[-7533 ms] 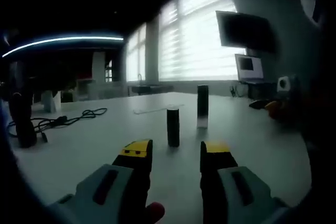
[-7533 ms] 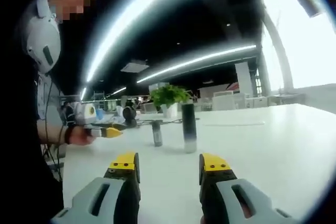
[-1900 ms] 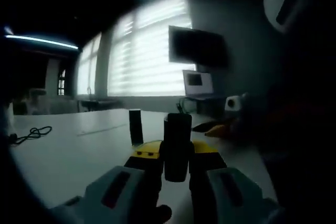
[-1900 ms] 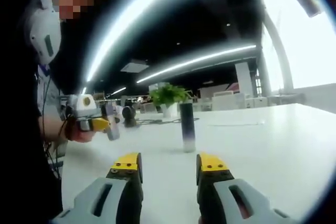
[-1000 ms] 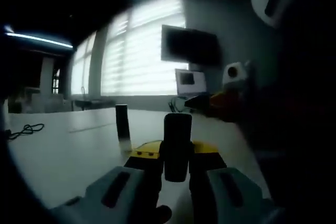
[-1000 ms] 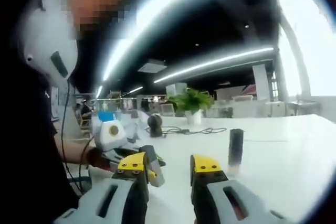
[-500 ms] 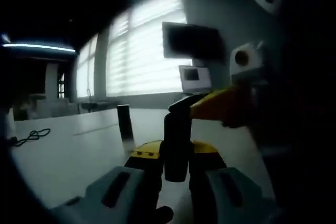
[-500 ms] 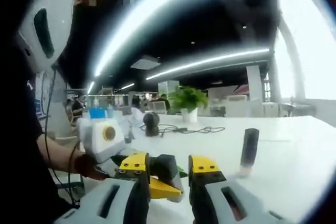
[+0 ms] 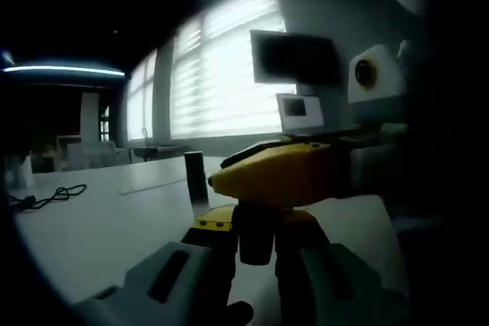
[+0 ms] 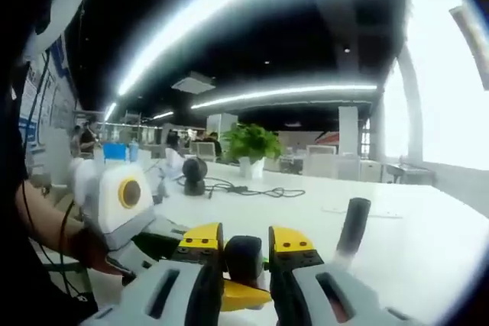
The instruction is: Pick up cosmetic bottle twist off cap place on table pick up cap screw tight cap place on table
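Observation:
A dark cosmetic bottle point(image 9: 255, 240) stands upright between my left gripper's jaws, and my left gripper point(image 9: 256, 221) is shut on its body. My right gripper point(image 9: 237, 181) reaches in from the right, its yellow jaws lying across the bottle's top and hiding the cap there. In the right gripper view, my right gripper point(image 10: 244, 240) is shut on the dark cap point(image 10: 244, 259), with the left gripper point(image 10: 243, 292) underneath it, held by a person's hand. A second tall dark bottle point(image 9: 195, 176) point(image 10: 352, 228) stands on the white table point(image 9: 99, 227).
A black cable point(image 9: 47, 196) lies on the table's left. A wall monitor point(image 9: 294, 59) and a laptop point(image 9: 301, 114) sit by the blinds. A potted plant point(image 10: 248, 148), a round black device point(image 10: 194, 171) and a cable point(image 10: 256, 190) are far off on the table point(image 10: 428, 242).
My right gripper has moved in over the held bottle and shut on its cap. The left gripper still holds the bottle, and both cameras have shifted a little.

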Motion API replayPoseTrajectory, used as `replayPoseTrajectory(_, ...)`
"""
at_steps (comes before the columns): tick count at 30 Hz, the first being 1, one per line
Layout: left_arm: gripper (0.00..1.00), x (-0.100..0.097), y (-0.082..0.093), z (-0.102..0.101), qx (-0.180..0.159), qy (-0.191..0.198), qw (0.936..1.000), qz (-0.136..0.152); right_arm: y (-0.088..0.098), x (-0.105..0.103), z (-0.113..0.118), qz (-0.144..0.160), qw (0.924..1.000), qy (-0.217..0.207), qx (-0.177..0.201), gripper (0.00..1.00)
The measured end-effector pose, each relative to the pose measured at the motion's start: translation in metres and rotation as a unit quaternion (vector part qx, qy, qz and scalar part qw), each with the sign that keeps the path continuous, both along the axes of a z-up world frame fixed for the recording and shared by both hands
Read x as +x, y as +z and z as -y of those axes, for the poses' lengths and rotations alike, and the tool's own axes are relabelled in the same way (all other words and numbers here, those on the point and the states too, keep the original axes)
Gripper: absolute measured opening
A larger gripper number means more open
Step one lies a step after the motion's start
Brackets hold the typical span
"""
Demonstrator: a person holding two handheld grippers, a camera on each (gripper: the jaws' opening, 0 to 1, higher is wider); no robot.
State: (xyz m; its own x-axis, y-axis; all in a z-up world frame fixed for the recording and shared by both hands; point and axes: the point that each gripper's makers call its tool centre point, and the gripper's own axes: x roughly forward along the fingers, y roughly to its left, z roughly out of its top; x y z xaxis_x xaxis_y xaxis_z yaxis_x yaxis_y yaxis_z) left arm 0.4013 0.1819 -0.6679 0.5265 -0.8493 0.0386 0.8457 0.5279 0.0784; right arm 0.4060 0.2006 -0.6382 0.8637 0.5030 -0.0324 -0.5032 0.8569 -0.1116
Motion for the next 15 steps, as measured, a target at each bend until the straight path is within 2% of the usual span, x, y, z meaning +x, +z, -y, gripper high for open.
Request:
replayPoseTrajectory(9,0.09,0.003,-0.004,0.000,0.002,0.016,0.9998,-0.007,-0.008,0.004,-0.001,-0.009,0.9996,-0.025,-0.002,0.13)
replayPoseTrajectory(12,0.09,0.004,-0.007,0.000,-0.003,0.019,0.9996,-0.020,-0.010,0.007,0.000,-0.014,0.9992,-0.039,0.001,0.13)
replayPoseTrajectory(15,0.09,0.005,-0.007,-0.001,-0.010,0.020,0.9996,-0.018,-0.009,0.007,0.000,-0.010,0.9992,-0.039,0.001,0.12)
